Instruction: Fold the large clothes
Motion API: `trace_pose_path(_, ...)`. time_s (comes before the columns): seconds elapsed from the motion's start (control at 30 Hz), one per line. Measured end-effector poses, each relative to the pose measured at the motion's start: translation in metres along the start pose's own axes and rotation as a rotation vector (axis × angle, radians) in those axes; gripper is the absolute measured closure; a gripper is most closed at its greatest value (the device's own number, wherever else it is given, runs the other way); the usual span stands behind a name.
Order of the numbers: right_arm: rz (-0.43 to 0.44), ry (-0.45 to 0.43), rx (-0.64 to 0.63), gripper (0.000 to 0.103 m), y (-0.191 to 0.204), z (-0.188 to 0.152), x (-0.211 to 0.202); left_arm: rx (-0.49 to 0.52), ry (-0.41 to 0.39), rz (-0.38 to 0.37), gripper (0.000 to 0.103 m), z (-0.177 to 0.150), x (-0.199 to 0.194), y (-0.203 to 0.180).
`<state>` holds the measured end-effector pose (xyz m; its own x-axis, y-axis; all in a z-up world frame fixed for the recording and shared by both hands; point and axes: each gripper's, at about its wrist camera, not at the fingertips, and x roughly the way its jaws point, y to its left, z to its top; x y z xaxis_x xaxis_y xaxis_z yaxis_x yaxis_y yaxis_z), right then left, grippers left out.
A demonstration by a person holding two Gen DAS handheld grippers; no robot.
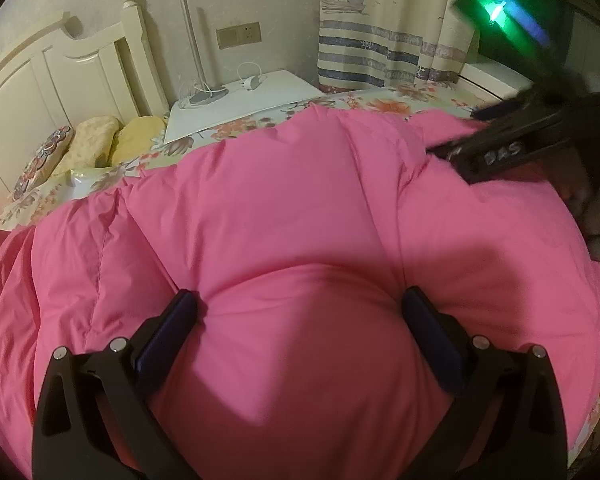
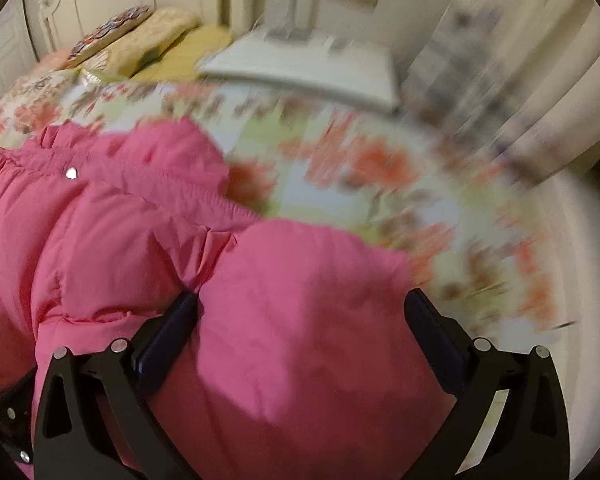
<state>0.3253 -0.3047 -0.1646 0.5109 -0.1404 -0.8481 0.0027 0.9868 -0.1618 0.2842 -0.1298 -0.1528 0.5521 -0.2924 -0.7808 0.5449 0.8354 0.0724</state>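
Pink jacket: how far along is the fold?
Done: pink jacket lies spread on the floral bedsheet. In hand: left gripper and right gripper are both wide open, each straddling a puffy bulge, not clamped. Left: no finished fold visible; essentially all folding remains.

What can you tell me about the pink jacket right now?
The pink jacket is a puffy, quilted, smooth-shelled garment spread across the floral bedspread. A gathered, elastic-looking seam and one silver snap show in the right wrist view. Both the left gripper and right gripper stand open, each straddling a bulge of padding, fingers pressed against it.
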Motion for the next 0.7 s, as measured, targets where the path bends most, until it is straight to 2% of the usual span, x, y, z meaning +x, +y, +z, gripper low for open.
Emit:
trace_pose_path(0.03, 0.012, -0.051, 0.011, 0.004, -0.001, -0.002, -0.012, -0.001, -0.003, -0.003, 0.002, 0.0, 0.0, 0.001)
trace_pose_path(0.1, 0.097, -0.159, 0.06, 0.004, 0.0, -0.014, -0.042, -0.005, -0.007, -0.007, 0.002, -0.001, 0.0, 0.002)
trace_pose_path(0.17, 0.102, -0.195, 0.058, 0.004, 0.006, -0.028, -0.052, -0.006, -0.013, -0.007, 0.002, -0.002, -0.001, 0.002)
trace_pose_path(0.23, 0.068, -0.132, 0.02, 0.004, 0.014, -0.041, -0.035, -0.006, -0.016, -0.011, 0.002, -0.002, -0.001, 0.002)
trace_pose_path(0.27, 0.079, -0.083, 0.008, 0.004, 0.017, -0.046, -0.019, -0.009, -0.02, -0.014, 0.002, -0.002, -0.002, 0.002)
trace_pose_path(0.37, 0.086, -0.084, 0.018, 0.004, 0.016, -0.041, -0.014, -0.011, -0.006, -0.002, 0.002, -0.001, -0.005, 0.001)
trace_pose_path(0.43, 0.061, -0.082, 0.001, 0.004, 0.021, -0.04, -0.01, -0.023, 0.021, -0.028, 0.002, 0.003, -0.013, 0.004)
trace_pose_path(0.47, 0.056, -0.084, 0.0, 0.004, 0.022, -0.04, -0.009, -0.03, 0.02, -0.05, 0.002, 0.005, -0.021, 0.009)
trace_pose_path(0.5, 0.056, -0.088, 0.002, 0.004, 0.022, -0.042, -0.009, -0.038, -0.015, -0.051, 0.002, 0.009, -0.038, 0.018)
trace_pose_path(0.57, 0.065, -0.1, 0.011, 0.004, 0.019, -0.044, -0.008, -0.048, -0.106, 0.036, 0.002, 0.017, -0.072, 0.043)
trace_pose_path(0.6, 0.067, -0.105, 0.014, 0.004, 0.019, -0.045, -0.009, -0.052, -0.126, 0.069, 0.002, 0.018, -0.08, 0.054)
trace_pose_path(0.63, 0.064, -0.107, 0.013, 0.004, 0.019, -0.046, -0.009, -0.076, -0.133, 0.111, 0.002, 0.02, -0.087, 0.078)
trace_pose_path(0.7, 0.056, -0.112, 0.011, 0.004, 0.022, -0.047, -0.01, -0.144, -0.092, 0.129, 0.002, 0.017, -0.082, 0.118)
